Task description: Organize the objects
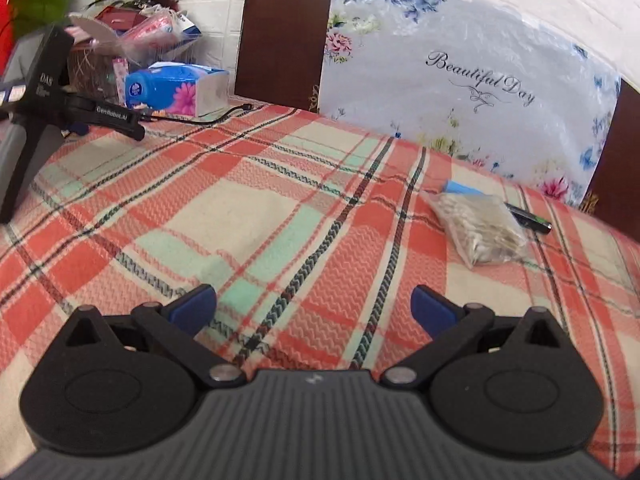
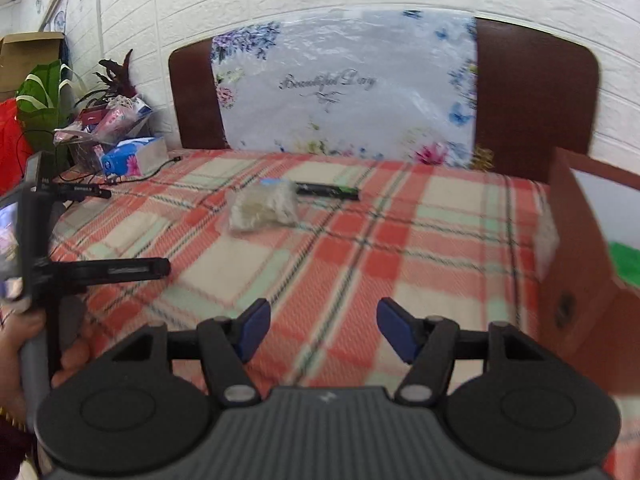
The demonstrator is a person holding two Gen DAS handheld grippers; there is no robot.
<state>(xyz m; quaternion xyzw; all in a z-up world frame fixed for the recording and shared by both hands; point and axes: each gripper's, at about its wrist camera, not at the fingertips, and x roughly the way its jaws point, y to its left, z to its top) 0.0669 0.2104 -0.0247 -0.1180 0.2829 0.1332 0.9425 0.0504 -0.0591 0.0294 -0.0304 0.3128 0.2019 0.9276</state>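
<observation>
The plaid blanket (image 2: 320, 248) is carrying everything; a brown box (image 2: 580, 280) is standing at its right edge. Mid-blanket, the clear bag of cotton swabs (image 2: 262, 206) is lying just beside a dark pen (image 2: 326, 191). The bag is looking light, soft and slippery, best pinched across its bulk. Left gripper (image 1: 314, 304) and right gripper (image 2: 323, 326) are hovering spread, holding nothing

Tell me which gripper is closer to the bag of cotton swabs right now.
Probably the right gripper: the bag of cotton swabs lies ahead of it, slightly left. From the left gripper the bag sits ahead, well off to the right. Both open, neither touching.
</observation>
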